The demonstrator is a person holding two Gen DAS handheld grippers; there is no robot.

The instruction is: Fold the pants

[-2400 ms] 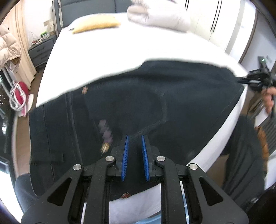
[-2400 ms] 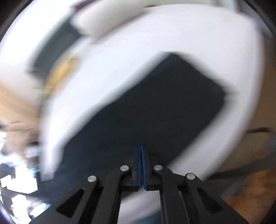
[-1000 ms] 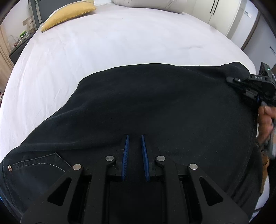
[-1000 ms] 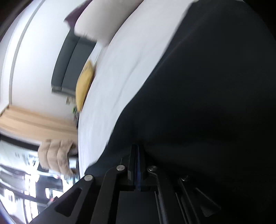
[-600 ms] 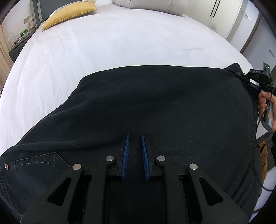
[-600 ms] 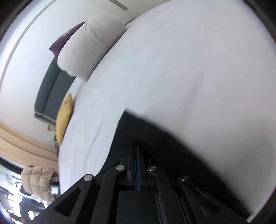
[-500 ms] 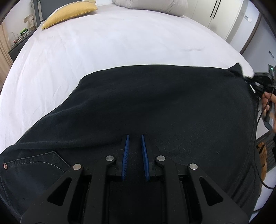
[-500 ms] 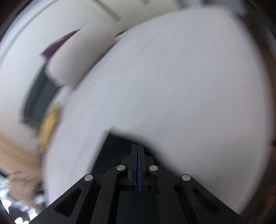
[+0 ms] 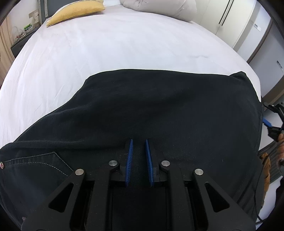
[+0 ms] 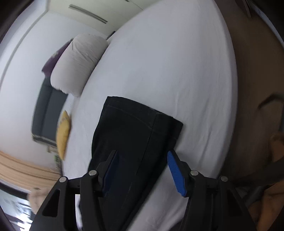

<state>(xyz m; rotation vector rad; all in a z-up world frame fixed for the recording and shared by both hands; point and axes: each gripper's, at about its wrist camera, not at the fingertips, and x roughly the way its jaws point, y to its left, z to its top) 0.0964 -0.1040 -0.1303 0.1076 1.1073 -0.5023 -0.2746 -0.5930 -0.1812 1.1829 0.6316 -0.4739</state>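
On the white bed [image 9: 124, 53] we have the black pants [image 9: 159, 110] spread flat across the near half, folded over on themselves, with a stitched back pocket showing at the lower left of the left wrist view. Our left claw [image 9: 139, 160] points down at the fabric near the near edge; its blue pads [image 9: 129, 160] stand a narrow gap apart with dark cloth between them, and we cannot tell from this view whether they pinch it. Our right claw [image 10: 142, 170] is opening — its jaws stand well apart above the leg end of the pants [image 10: 134, 135], with nothing pressed between the pads. In that view the hem lies flat on the sheet, its corner close to the right pad [image 10: 175, 174]. At the far right edge of the left wrist view we glimpse the right claw and part of the hand [image 9: 280, 142] holding it, just off the pants' side edge. Toward the head of the bed lie a yellow pillow [image 9: 76, 10] and a pale rolled duvet [image 9: 159, 7] — both well apart from the pants.
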